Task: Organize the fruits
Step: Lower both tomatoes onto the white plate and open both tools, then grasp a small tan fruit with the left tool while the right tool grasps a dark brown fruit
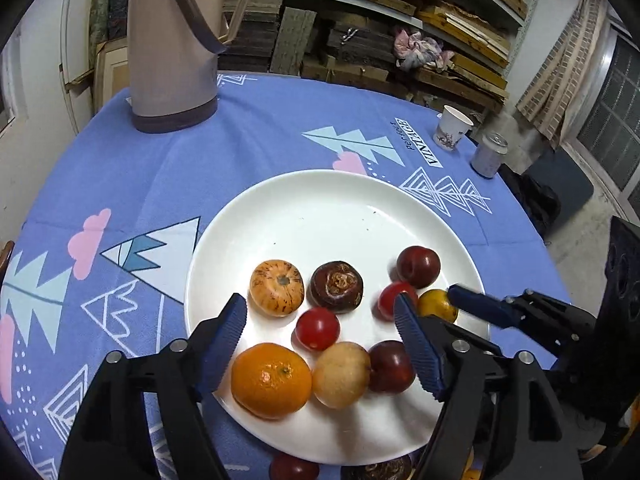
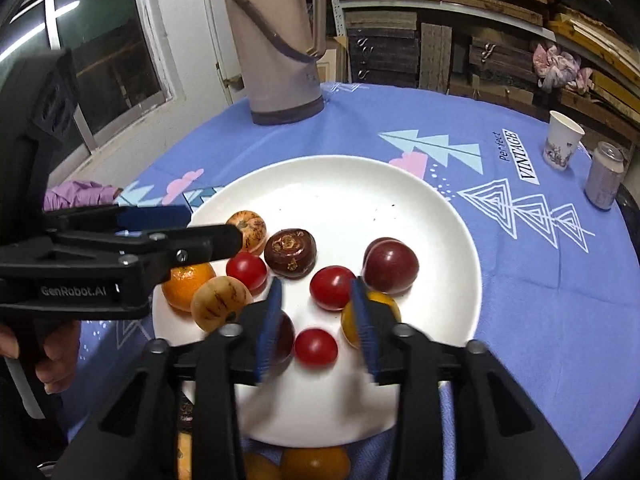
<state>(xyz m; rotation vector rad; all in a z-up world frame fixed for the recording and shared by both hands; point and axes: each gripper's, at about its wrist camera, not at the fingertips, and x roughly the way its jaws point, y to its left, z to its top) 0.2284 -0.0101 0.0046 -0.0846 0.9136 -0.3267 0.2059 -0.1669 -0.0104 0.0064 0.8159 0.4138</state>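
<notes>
A white plate (image 1: 320, 208) on the blue tablecloth holds several fruits: a mandarin (image 1: 271, 380), a tan striped fruit (image 1: 340, 374), a brown one (image 1: 337, 286), dark plums (image 1: 418, 267) and red tomatoes. My left gripper (image 1: 320, 300) hovers open over the plate's near side, with a red tomato (image 1: 318, 328) lying untouched between its fingers. My right gripper (image 2: 316, 285) is open too; a small red tomato (image 2: 316, 348) sits free between its blue pads, and a yellow fruit (image 2: 386, 304) lies just behind its right finger. Each gripper shows in the other's view, the left (image 2: 214, 224) held by a hand.
A tall beige thermos (image 1: 172, 48) stands at the table's far side. A paper cup (image 1: 452, 132) and a can (image 1: 490, 154) stand at the far right edge. More fruit (image 2: 316, 462) lies off the plate at the near edge. A purple cloth (image 2: 80, 194) lies at the left.
</notes>
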